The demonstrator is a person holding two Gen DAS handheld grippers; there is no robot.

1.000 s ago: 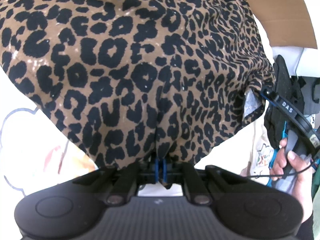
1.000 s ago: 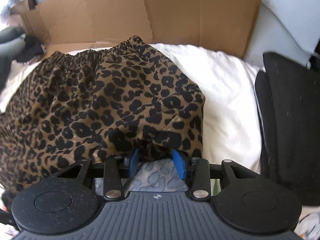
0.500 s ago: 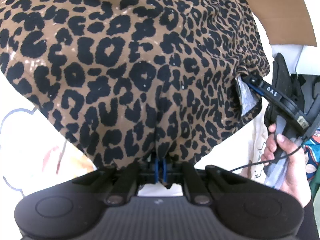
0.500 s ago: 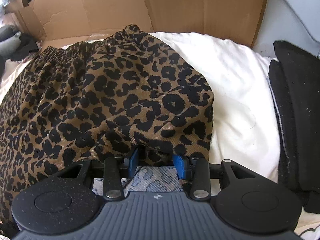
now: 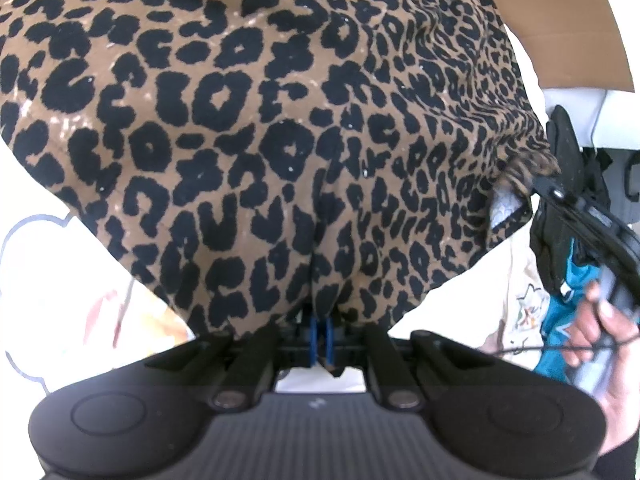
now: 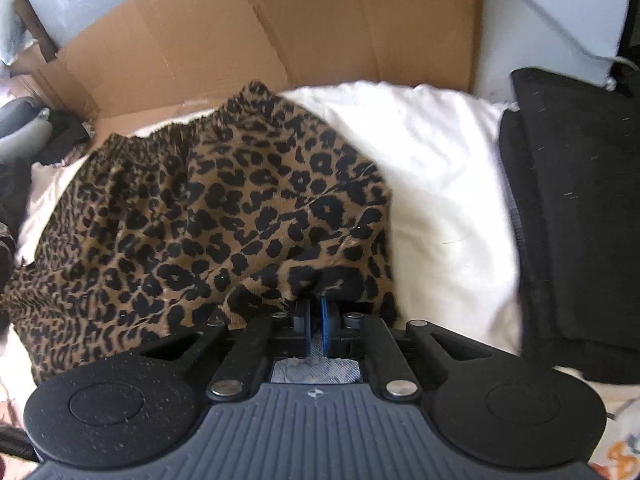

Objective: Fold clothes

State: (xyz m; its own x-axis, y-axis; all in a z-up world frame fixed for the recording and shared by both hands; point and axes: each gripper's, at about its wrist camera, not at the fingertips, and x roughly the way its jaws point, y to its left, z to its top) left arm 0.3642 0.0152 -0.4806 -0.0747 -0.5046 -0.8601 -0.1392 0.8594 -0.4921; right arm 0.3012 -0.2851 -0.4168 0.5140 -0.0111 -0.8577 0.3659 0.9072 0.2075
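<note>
A leopard-print garment [image 5: 256,128] lies spread on a white bed and fills most of the left wrist view. My left gripper [image 5: 321,336] is shut on its near edge. The garment also shows in the right wrist view [image 6: 224,216], with its elastic waistband at the far side. My right gripper [image 6: 315,316] is shut on the garment's near right corner, which bunches over the blue pads. In the left wrist view the right gripper [image 5: 548,190] grips that corner at the right, held by a hand [image 5: 600,332].
A flattened cardboard box [image 6: 280,24] stands behind the garment. The white bedding [image 6: 440,184] lies to the right of it. Folded black clothes [image 6: 580,216] are stacked at the right edge. A printed white sheet [image 5: 60,280] lies at the left wrist view's lower left.
My right gripper's pads were apart around the garment's corner and have closed on it. The corner has bunched up. My left gripper has stayed shut on the near edge.
</note>
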